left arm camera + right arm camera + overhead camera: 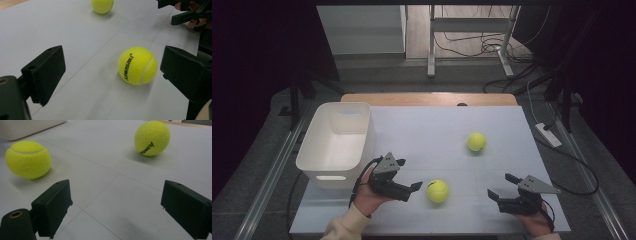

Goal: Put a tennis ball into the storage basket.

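Two yellow tennis balls sit on the white worktop (422, 130). Near ball (437, 191) lies toward the front edge, about mid-width; far ball (476, 142) sits further back and to the right, well apart from the first. White plastic bin (337, 145) stands at the left edge, overhanging it a little, nothing visible inside.

Left tool (414, 188) is held in the person's left hand (369, 197), low over the front-left part of the worktop, just beside the bin's front corner, pointing right at the near ball. Jaws spread wide, released, nothing gripped. In the left gripper view the near ball (137, 66) rests on the worktop ahead of the jaws and close to the right-hand one, not touching either; black lettering and a white seam face the camera. Far ball (102, 5) shows at the top edge there.

Right tool (502, 186) is held near the front-right corner, pointing left and slightly back. Jaws also wide apart, released, nothing between them. In the right gripper view the near ball (28, 159) sits off to the left beyond the left-hand jaw, the far ball (152, 138) up right, both clear of the jaws. Bin's wall (27, 127) shows at the top left.

Cables trail from both tools toward the person.
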`<act>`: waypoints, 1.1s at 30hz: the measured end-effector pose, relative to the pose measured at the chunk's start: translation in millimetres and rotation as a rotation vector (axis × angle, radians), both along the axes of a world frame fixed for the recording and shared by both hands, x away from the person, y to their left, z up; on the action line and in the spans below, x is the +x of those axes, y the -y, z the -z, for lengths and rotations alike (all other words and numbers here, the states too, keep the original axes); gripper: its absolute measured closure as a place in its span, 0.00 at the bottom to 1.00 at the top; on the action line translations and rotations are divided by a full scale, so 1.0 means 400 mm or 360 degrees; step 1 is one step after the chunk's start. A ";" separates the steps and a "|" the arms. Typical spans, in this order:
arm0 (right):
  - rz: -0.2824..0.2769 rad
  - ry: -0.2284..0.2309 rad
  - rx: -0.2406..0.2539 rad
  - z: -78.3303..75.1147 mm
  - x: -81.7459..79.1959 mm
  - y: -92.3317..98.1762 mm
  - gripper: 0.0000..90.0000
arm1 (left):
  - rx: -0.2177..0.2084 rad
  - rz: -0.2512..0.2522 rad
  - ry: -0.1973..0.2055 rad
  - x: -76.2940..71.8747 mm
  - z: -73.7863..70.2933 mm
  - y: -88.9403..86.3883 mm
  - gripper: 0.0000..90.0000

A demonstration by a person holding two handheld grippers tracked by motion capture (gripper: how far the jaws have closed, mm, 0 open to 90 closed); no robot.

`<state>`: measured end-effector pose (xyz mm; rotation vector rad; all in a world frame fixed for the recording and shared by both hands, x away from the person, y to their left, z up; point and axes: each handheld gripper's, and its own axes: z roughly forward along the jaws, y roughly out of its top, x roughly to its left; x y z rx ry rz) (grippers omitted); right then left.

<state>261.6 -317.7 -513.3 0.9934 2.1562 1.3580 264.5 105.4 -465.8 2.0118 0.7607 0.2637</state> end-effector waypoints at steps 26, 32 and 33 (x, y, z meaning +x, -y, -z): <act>0.0003 0.0002 0.0016 0.000 0.004 0.001 0.11 | 0.0061 0.0085 -0.0068 0.037 0.015 0.066 0.06; 0.0007 0.0000 0.0021 0.001 0.004 0.004 0.11 | 0.0068 0.0127 -0.0079 0.039 0.015 0.089 0.06; 0.0009 0.0001 0.0021 0.001 0.005 0.004 0.11 | 0.0067 0.0135 -0.0085 0.040 0.016 0.098 0.06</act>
